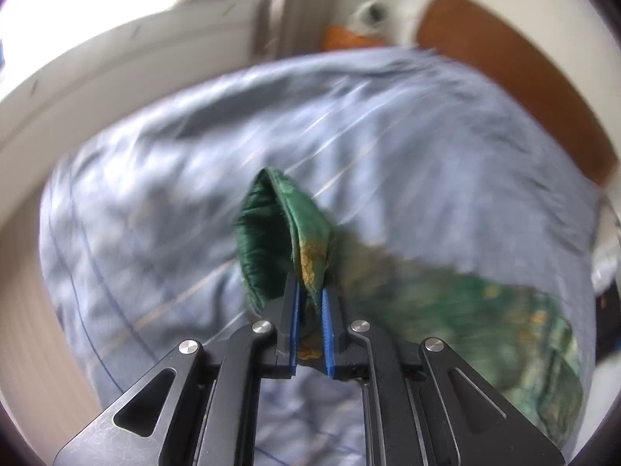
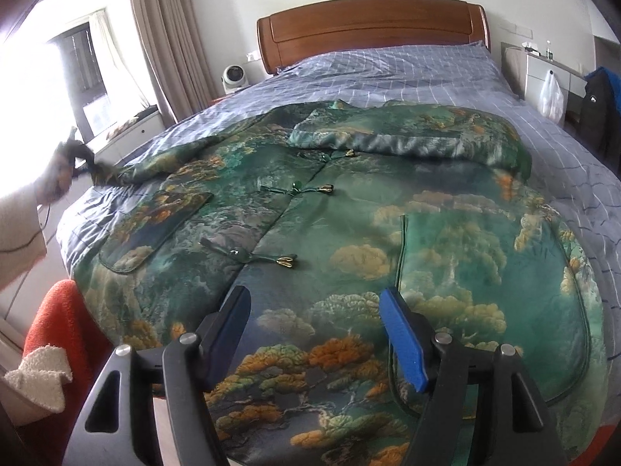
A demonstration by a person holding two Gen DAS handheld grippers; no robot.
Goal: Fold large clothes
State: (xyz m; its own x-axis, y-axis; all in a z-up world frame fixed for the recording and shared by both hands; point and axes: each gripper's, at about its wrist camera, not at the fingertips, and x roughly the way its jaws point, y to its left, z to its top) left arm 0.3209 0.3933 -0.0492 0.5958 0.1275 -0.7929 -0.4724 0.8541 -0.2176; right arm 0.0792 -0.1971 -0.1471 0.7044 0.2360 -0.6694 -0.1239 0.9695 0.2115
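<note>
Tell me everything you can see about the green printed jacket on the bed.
The green jacket is satiny, printed with trees and clouds, with knotted frog fasteners and patch pockets. It lies front up, closed, on the blue checked bedspread, one sleeve folded across the chest. The left hand-held gripper pinches the other sleeve's cuff.

My right gripper (image 2: 316, 334) hangs with its jaws wide apart over the jacket's (image 2: 349, 233) hem; only flat cloth lies between the fingers. Frog clasps (image 2: 268, 260) stand low along the centre seam ahead. A folded sleeve (image 2: 388, 138) lies as a ridge across the far chest. Bare bedspread (image 2: 388, 70) runs beyond it to the headboard (image 2: 368, 23). An orange chair (image 2: 62, 334) crowds the bed's near left corner. A bedside cabinet (image 2: 543, 70) with a hanging plastic bag (image 2: 551, 95) lines the right edge. My left gripper (image 1: 310, 291) is pinched on the cuff (image 1: 279, 233), the gap filled with fabric, open bedspread around it.
</note>
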